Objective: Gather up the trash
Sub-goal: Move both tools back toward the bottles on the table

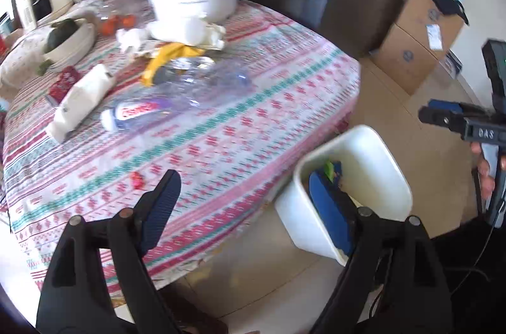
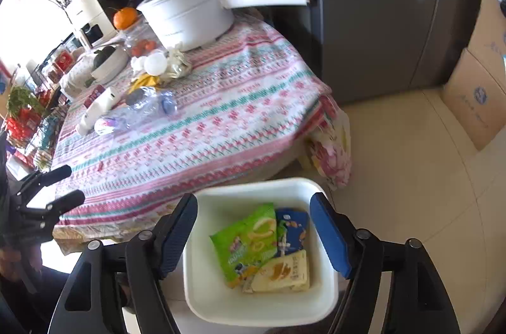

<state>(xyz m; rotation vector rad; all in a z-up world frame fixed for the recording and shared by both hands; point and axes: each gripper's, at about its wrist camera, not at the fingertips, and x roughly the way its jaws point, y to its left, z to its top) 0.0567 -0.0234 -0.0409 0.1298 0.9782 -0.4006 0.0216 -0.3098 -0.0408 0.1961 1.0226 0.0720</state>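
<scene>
Right wrist view: the right gripper point(image 2: 254, 236) hangs over the white bin point(image 2: 221, 307) at six o'clock, its jaws spread wide with nothing between the pads. In the bin lie a green snack bag point(image 2: 249, 242), a blue packet point(image 2: 292, 231) and a yellow wrapper point(image 2: 284, 272). At nine o'clock the left gripper point(image 2: 64, 185) stands over the table edge, also agape and empty. On the patterned tablecloth point(image 2: 205, 128), toward ten o'clock, lie a crushed plastic bottle point(image 2: 142, 109), a white packet point(image 2: 98, 108) and crumpled tissues point(image 2: 177, 65) beside the white pot point(image 2: 189, 17).
</scene>
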